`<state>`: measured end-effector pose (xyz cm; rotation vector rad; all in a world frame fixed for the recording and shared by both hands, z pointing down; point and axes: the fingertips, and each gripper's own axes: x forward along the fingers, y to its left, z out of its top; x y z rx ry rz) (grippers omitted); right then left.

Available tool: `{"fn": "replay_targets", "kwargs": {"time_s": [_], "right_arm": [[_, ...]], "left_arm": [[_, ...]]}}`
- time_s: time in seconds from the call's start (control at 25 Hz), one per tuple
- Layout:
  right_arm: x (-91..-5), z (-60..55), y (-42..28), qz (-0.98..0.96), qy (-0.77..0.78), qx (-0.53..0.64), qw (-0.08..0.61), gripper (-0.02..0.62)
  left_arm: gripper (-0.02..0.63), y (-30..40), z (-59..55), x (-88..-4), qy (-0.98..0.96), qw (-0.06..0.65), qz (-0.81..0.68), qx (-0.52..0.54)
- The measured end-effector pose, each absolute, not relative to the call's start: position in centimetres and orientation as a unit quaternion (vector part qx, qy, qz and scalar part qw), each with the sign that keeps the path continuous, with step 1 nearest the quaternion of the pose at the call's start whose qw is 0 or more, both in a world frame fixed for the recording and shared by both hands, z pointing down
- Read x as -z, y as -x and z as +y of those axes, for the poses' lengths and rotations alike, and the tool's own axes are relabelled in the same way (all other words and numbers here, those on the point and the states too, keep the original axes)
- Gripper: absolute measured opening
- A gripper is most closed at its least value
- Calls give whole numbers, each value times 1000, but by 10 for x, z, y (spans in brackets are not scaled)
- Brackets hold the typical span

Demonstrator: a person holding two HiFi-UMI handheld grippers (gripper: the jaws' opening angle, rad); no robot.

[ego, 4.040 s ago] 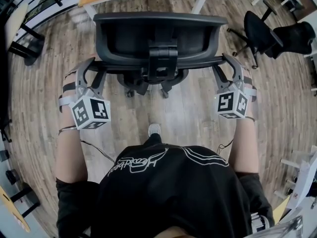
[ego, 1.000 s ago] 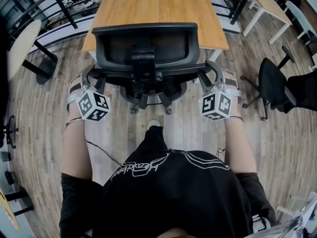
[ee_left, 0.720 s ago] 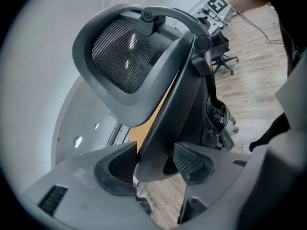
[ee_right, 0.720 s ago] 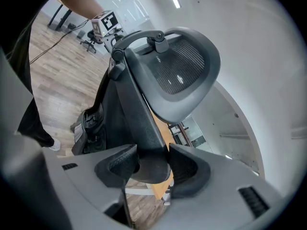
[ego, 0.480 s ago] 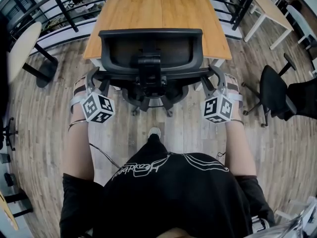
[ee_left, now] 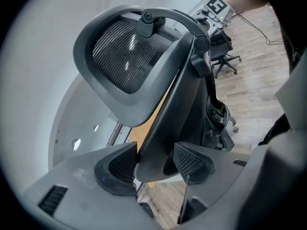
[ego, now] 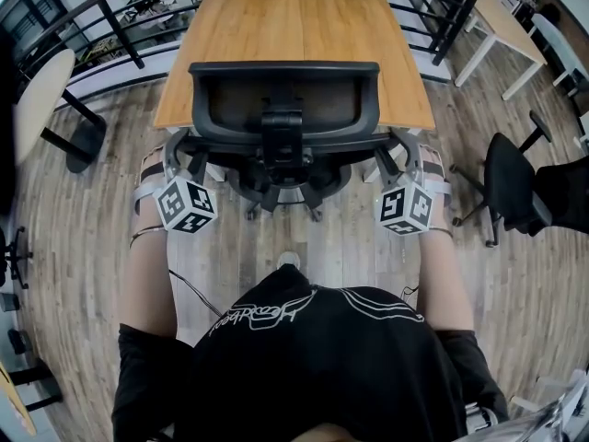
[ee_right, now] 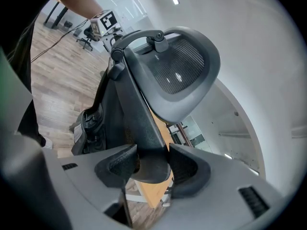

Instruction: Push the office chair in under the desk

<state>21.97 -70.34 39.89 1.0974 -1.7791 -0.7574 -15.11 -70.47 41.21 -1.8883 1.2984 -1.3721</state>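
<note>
Floor (ego: 83,247): grey-brown wood planks, bare to either side of the chair.
Desk (ego: 294,26): wooden top, top centre of frame, near edge facing the person.
Office chair (ego: 283,99): black mesh, upper centre, its backrest overlapping the desk's near edge.
Left gripper (ee_left: 153,164): jaws spread wide, clamped on the left end of the chair's rear bar.
Right gripper (ee_right: 151,164): the same on the right end.
Railing (ego: 120,26): upper left.
Round table (ego: 37,90): left edge.
Second chair (ego: 511,178): right edge, well apart.
</note>
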Motion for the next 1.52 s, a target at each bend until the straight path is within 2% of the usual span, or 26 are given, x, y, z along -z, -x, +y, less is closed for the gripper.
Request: {"fn": "replay_targets", "kwargs": {"time_s": [0.56,1.52], "right_arm": [[-400,-766,-217,-711,-448,300,451,224],[-411,-774,-217,-708,-459,297,447,224]], "left_arm": [[218,153,-770,-414,692,237,468,496],[221,151,-788,-422,704,251,449,490]]}}
